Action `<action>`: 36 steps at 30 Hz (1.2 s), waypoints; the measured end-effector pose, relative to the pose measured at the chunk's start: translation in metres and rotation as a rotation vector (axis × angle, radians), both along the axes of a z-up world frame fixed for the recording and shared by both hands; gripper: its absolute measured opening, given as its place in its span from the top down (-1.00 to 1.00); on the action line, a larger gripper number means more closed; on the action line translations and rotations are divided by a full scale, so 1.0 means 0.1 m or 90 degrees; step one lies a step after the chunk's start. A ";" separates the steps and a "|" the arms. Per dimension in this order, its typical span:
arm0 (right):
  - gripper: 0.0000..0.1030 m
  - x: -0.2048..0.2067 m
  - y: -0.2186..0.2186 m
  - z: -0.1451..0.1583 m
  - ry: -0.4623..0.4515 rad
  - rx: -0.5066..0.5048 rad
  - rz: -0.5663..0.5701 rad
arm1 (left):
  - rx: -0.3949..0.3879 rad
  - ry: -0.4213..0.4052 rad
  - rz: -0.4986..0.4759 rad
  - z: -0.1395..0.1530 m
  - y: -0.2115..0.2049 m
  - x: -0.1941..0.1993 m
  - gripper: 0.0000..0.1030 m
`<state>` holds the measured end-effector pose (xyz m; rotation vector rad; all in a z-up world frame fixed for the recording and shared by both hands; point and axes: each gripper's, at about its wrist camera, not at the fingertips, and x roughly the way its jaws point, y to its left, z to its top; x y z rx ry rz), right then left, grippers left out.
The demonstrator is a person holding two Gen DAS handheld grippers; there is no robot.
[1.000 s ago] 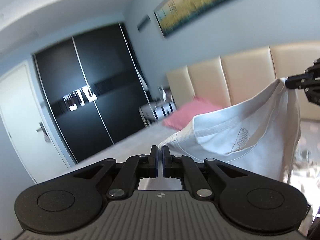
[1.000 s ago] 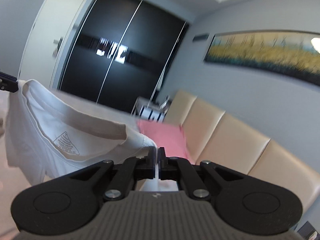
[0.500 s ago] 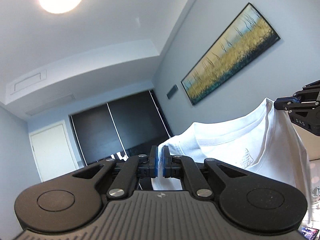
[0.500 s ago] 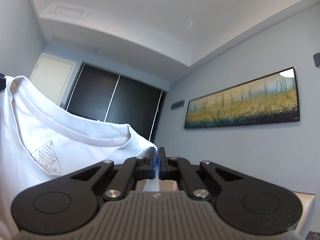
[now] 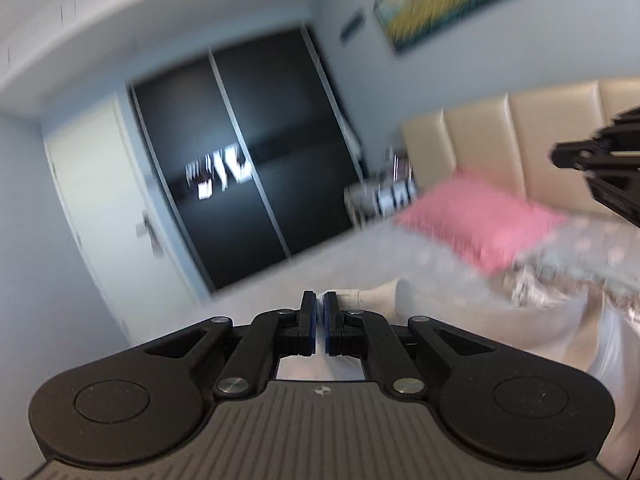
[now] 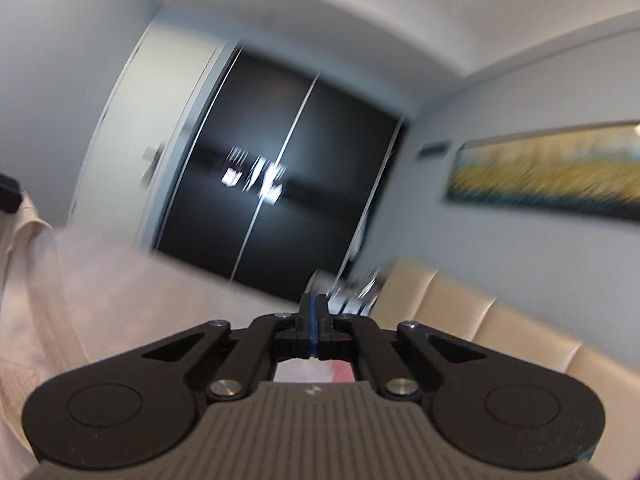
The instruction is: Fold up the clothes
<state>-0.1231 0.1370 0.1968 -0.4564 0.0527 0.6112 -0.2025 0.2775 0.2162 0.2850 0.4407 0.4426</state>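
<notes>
The white T-shirt [image 5: 460, 320] trails low and blurred over the bed, running right from my left gripper [image 5: 320, 304], which is shut on its edge. The right gripper [image 5: 556, 156] shows at the far right, higher than the cloth. In the right wrist view my right gripper [image 6: 314, 308] is shut, with white cloth showing under its fingers. The T-shirt [image 6: 36, 280] and its collar band sweep off to the left toward the left gripper [image 6: 8, 196] at the frame edge. Both views are smeared by motion.
A pink pillow [image 5: 480, 220] lies on the bed [image 5: 360, 256] against a beige padded headboard [image 5: 520, 136]. A black sliding wardrobe [image 5: 248, 184] and a white door [image 5: 92, 200] stand beyond. A long painting [image 6: 552, 172] hangs on the grey wall.
Both grippers swung up toward the ceiling, then back down toward the bed. The T-shirt, hanging spread between them before, now trails low over the mattress.
</notes>
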 end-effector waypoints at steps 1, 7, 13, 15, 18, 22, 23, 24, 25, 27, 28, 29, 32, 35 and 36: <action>1.00 0.09 0.13 -0.25 0.029 -0.035 0.010 | -0.020 0.033 0.016 -0.23 0.15 0.17 0.96; 0.99 0.45 0.51 -1.57 0.181 -0.202 0.041 | -0.153 0.205 0.118 -1.69 1.04 0.58 0.93; 0.90 0.67 0.60 -2.31 0.354 -0.272 0.091 | -0.228 0.261 0.155 -2.30 1.39 0.30 0.70; 0.89 0.69 0.65 -2.52 0.414 -0.275 0.107 | -0.260 0.268 0.146 -2.39 1.44 0.14 0.67; 0.50 0.69 0.73 -2.77 0.496 -0.280 0.133 | -0.313 0.283 0.139 -2.54 1.48 0.08 0.60; 0.31 0.59 0.75 -2.98 0.572 -0.284 0.166 | -0.388 0.285 0.152 -2.80 1.57 0.04 0.42; 0.31 0.60 0.77 -3.03 0.592 -0.282 0.170 | -0.407 0.285 0.156 -2.86 1.59 0.03 0.42; 0.31 0.61 0.77 -3.09 0.613 -0.277 0.170 | -0.426 0.285 0.159 -2.93 1.62 0.01 0.42; 0.32 0.62 0.76 -3.14 0.635 -0.271 0.165 | -0.445 0.285 0.162 -2.99 1.64 0.00 0.43; 0.32 0.65 0.73 -3.25 0.680 -0.258 0.151 | -0.483 0.285 0.169 -3.12 1.68 -0.02 0.43; 0.32 0.67 0.70 -3.29 0.697 -0.252 0.145 | -0.502 0.285 0.172 -3.18 1.71 -0.03 0.43; 0.33 0.68 0.69 -3.33 0.709 -0.247 0.139 | -0.516 0.286 0.177 -3.22 1.72 -0.03 0.42; 0.32 0.70 0.66 -3.45 0.739 -0.239 0.131 | -0.541 0.288 0.192 -3.32 1.76 -0.02 0.43; 0.32 0.64 0.68 -3.57 0.763 -0.254 0.142 | -0.564 0.290 0.197 -3.38 1.77 -0.02 0.43; 0.32 0.61 0.69 -3.60 0.767 -0.264 0.146 | -0.568 0.292 0.200 -3.40 1.77 -0.03 0.43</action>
